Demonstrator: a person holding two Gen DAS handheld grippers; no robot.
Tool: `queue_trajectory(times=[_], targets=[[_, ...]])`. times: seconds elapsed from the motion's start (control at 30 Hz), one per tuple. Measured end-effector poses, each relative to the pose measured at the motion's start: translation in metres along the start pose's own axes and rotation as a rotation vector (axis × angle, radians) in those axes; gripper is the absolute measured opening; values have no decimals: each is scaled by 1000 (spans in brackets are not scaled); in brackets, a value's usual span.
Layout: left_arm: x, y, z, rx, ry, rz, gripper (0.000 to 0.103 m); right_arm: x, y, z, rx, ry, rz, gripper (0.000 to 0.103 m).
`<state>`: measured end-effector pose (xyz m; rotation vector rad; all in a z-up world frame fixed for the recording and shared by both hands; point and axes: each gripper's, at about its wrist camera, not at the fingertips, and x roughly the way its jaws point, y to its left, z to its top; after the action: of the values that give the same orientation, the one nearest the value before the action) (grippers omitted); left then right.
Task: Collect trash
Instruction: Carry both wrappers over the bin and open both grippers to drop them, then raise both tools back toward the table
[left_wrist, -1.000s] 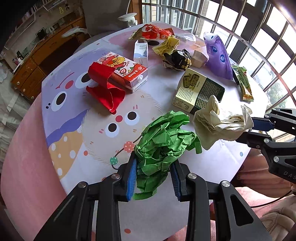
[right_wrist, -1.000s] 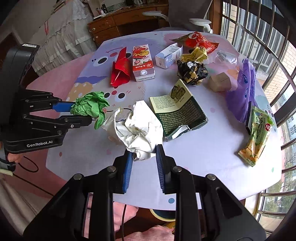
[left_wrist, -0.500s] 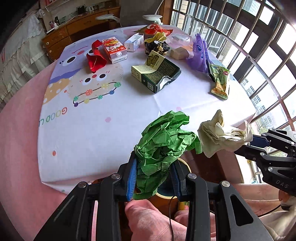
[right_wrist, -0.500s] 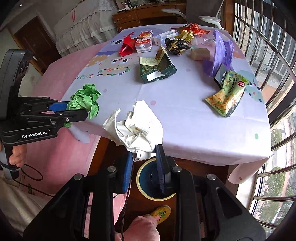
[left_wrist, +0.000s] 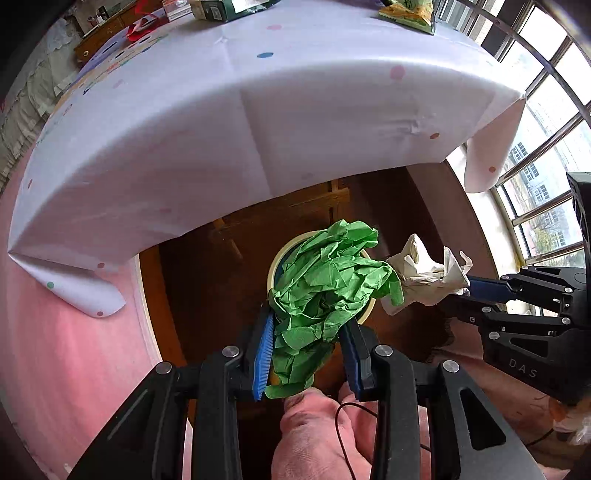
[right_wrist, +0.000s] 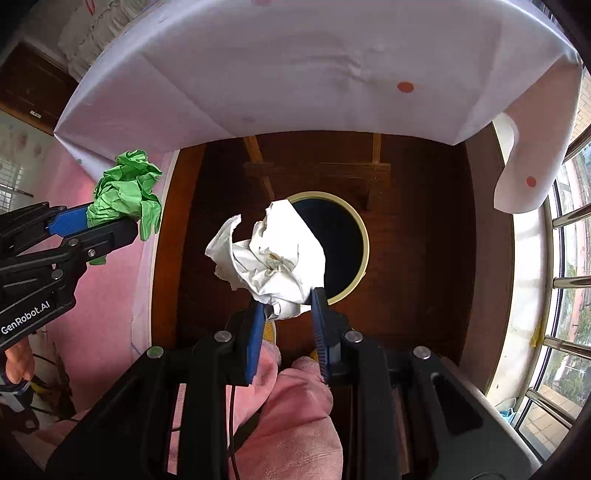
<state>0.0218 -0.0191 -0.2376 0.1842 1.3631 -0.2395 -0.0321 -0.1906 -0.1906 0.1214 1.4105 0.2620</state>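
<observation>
My left gripper (left_wrist: 308, 332) is shut on a crumpled green paper ball (left_wrist: 328, 284), held over a round bin (left_wrist: 272, 269) with a cream rim on the dark wooden floor. From the right, my right gripper (left_wrist: 471, 286) brings a crumpled white paper wad (left_wrist: 424, 275) beside the green one. In the right wrist view, the right gripper (right_wrist: 287, 308) is shut on the white paper wad (right_wrist: 275, 254), just left of the bin (right_wrist: 364, 254), whose mouth is dark. The left gripper (right_wrist: 110, 223) holds the green paper ball (right_wrist: 125, 192) at the far left.
The white tablecloth (left_wrist: 258, 110) hangs over the table edge just above the bin. A snack packet (left_wrist: 406, 9) and a green box (left_wrist: 221, 5) lie on top. A person's knees in pink (right_wrist: 291, 406) sit below the grippers. Window bars (right_wrist: 569, 280) stand on the right.
Both grippers have come off the table top and dropped below its edge, over the floor bin. Each still holds its paper; the table's trash has slid out of view upward.
</observation>
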Motion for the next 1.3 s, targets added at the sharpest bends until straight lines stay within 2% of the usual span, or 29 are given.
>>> queue_trajectory(times=[0.2,0.33,0.43,0.5,0.53,0.57,0.6,0.63,0.8,0.9,1.1,1.3], targets=[[100,-3,-16,-47,94,-16,34,97,-28,-5,89,51,-22,22],[164,1,-19,-76,119,-10,34,166,-41,2,103,67,-32,22],[205,5,-18,-88,151,-29,42,212,-52,10,117,78,-39,30],[220,4,-19,-78,138,-16,68,232,-58,12,130,74,-58,43],[223,4,-19,-69,116,5,72,244,-62,9,137,64,-72,54],[225,4,-18,-59,99,10,80,249,-64,10,147,54,-79,59],[227,5,-17,-53,93,6,91,260,-65,15,161,46,-77,60],[228,7,-14,-54,88,0,93,265,-68,15,175,44,-72,62],[221,30,2,-40,53,-20,93,263,-66,17,178,13,-93,64],[210,33,7,-14,29,-13,93,243,-56,13,193,7,-103,66],[160,36,7,0,9,-16,93,199,-36,5,222,7,-106,66],[92,43,6,25,-12,-15,93,133,-4,-1,239,-5,-106,66]])
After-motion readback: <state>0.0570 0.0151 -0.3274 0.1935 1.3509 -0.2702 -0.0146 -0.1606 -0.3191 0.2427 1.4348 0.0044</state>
